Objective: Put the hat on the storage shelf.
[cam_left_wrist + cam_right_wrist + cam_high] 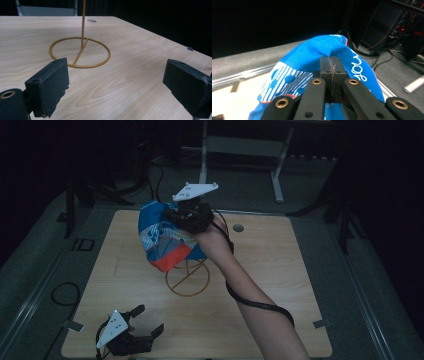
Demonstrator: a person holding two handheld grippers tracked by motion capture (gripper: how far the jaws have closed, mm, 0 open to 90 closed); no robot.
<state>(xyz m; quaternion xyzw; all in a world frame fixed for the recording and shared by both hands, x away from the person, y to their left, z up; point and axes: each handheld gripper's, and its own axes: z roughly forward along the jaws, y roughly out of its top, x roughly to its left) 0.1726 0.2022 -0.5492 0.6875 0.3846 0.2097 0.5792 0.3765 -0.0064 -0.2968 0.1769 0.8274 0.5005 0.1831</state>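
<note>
Your right gripper (192,215), clamped on the blue cap (162,240), holds it above the wire stand (187,277); lower it centred onto the stem. Left gripper (145,320), jaws apart, rests at seven o'clock.

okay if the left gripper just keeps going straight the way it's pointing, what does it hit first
Probably the gold wire stand: its ring base lies on the table just ahead of the open left gripper, slightly left of centre, with bare wood before it. The jaws might straddle the ring's near edge; depth is hard to judge.
</note>
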